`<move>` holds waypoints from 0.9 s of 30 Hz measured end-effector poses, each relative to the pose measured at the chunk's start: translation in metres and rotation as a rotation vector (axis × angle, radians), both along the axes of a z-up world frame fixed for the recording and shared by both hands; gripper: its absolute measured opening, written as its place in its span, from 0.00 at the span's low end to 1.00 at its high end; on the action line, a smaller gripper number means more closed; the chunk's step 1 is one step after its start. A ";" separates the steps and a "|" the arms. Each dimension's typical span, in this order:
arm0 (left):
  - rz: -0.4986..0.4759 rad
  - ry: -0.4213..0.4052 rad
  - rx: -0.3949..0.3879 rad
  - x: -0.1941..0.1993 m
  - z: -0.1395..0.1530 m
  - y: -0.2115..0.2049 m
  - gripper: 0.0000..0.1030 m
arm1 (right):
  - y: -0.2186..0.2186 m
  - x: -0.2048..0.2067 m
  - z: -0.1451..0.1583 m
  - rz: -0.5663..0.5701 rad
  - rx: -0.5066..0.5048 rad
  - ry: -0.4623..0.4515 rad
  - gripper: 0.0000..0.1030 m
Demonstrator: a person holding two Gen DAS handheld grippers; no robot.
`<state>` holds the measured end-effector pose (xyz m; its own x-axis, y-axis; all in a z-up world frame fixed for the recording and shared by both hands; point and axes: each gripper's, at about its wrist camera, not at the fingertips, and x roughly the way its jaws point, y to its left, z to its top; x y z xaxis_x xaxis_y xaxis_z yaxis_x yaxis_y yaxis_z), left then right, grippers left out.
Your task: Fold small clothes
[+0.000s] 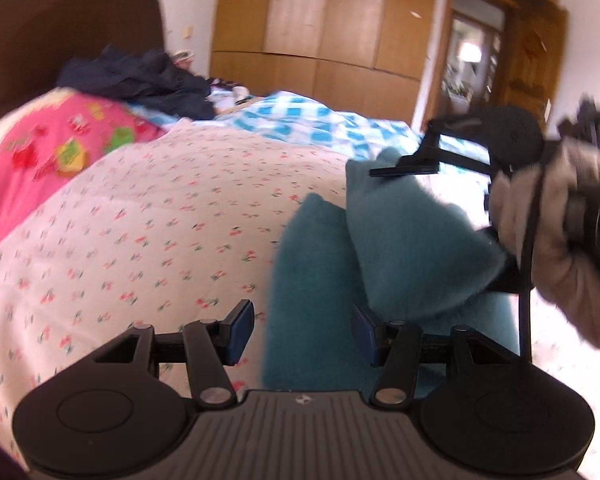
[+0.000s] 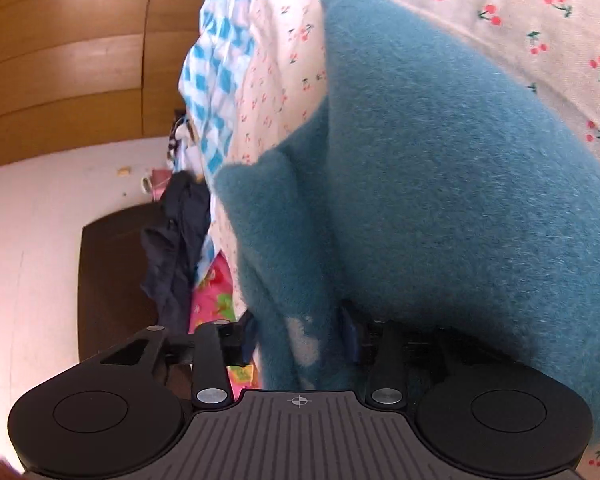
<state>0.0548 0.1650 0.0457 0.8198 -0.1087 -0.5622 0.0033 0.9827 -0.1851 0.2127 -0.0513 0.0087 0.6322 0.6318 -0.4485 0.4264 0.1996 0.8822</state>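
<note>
One bed fills both views, its white cherry-print sheet spread wide under everything else. On the sheet, beyond its far edge, lie a blue-checked quilt, a pink printed cover and a heap of dark clothes; behind them stand a brown headboard and a wooden wardrobe.

The teal garment, fuzzy and thick, rests on the sheet with part of it lifted into a raised fold. In the left wrist view its lower part runs between the spread fingers of the left gripper, closer to the right pad than to the left one; the jaws stand wide apart and pinch nothing.

The right gripper, seen from the left wrist view, reaches in above the sheet in a gloved hand, one finger over the raised fold. In its own view the garment fills the frame and passes between the fingers of the gripper. Its jaws are partly apart around the cloth; whether they actually press it I cannot tell.
</note>
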 end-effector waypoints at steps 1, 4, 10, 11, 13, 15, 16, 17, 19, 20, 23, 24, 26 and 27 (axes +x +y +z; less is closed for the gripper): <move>0.015 0.005 -0.020 -0.002 0.000 0.006 0.56 | 0.002 0.001 0.000 0.014 0.005 -0.007 0.57; 0.042 -0.010 -0.038 -0.009 0.002 0.011 0.56 | 0.008 0.003 -0.001 0.077 0.046 -0.014 0.61; 0.073 -0.102 -0.053 -0.027 0.016 0.018 0.56 | 0.005 -0.009 0.017 0.200 -0.035 -0.096 0.63; 0.077 -0.128 -0.063 -0.030 0.021 0.019 0.56 | 0.002 -0.009 0.023 0.227 -0.064 -0.120 0.63; 0.064 -0.176 -0.082 -0.030 0.031 0.019 0.59 | -0.003 -0.012 0.033 0.266 -0.139 -0.157 0.63; 0.022 -0.193 -0.069 -0.021 0.039 0.011 0.62 | -0.004 -0.015 0.046 0.294 -0.221 -0.191 0.61; 0.003 -0.194 -0.050 -0.014 0.040 0.006 0.62 | -0.005 -0.016 0.051 0.304 -0.262 -0.206 0.61; -0.014 -0.189 -0.034 -0.005 0.039 0.001 0.62 | -0.006 -0.017 0.056 0.313 -0.306 -0.222 0.61; -0.060 -0.155 -0.013 0.017 0.034 -0.006 0.61 | -0.007 -0.020 0.067 0.337 -0.397 -0.260 0.61; -0.074 -0.120 -0.017 0.028 0.029 -0.007 0.55 | -0.007 -0.021 0.072 0.354 -0.442 -0.280 0.61; -0.071 0.005 -0.055 0.050 0.010 -0.001 0.40 | -0.005 -0.031 0.080 0.411 -0.590 -0.338 0.61; -0.048 0.044 -0.075 0.051 0.002 0.005 0.38 | -0.004 -0.035 0.081 0.430 -0.642 -0.351 0.61; -0.004 0.118 -0.111 0.050 -0.012 0.021 0.37 | 0.000 -0.044 0.078 0.474 -0.734 -0.371 0.56; 0.018 0.153 -0.138 0.050 -0.019 0.029 0.37 | 0.001 -0.048 0.074 0.497 -0.746 -0.386 0.55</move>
